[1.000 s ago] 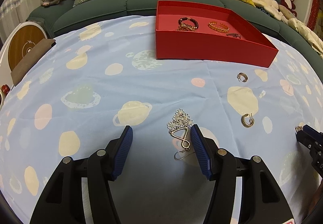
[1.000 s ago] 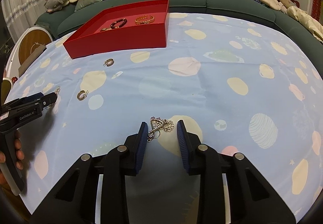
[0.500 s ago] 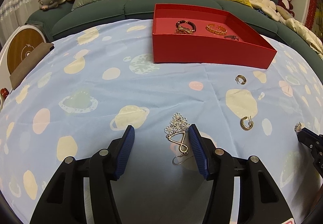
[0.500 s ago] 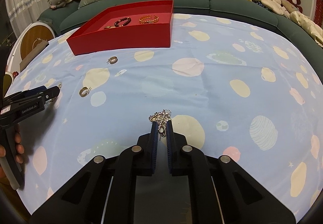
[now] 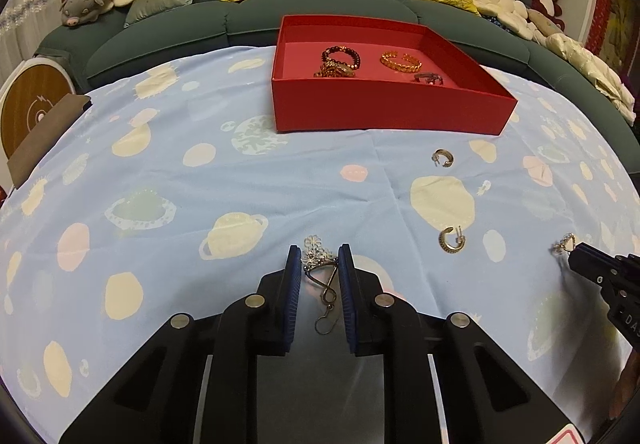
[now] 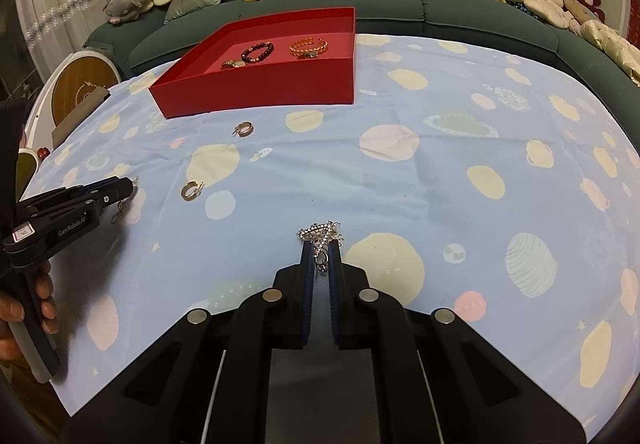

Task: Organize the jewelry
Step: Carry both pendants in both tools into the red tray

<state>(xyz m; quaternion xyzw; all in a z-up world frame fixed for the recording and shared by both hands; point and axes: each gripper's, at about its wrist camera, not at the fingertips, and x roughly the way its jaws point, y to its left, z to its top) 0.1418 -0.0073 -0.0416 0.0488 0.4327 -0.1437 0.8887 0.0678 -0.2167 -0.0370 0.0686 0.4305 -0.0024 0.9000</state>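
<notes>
My left gripper has closed around a silver flower drop earring on the blue cloth; its hook hangs between the pads. My right gripper is shut on a matching sparkly drop earring, held at the fingertips. A red tray at the back holds a dark bead bracelet, a gold bracelet and smaller pieces. Two hoop earrings lie loose on the cloth between the grippers and the tray.
The table is covered by a blue planet-print cloth. A green sofa with cushions and plush toys curves behind it. A round wooden disc stands at the left edge.
My left gripper's jaws have narrowed onto the flower earring. My right gripper shut on its earring and holds it at the tips.
</notes>
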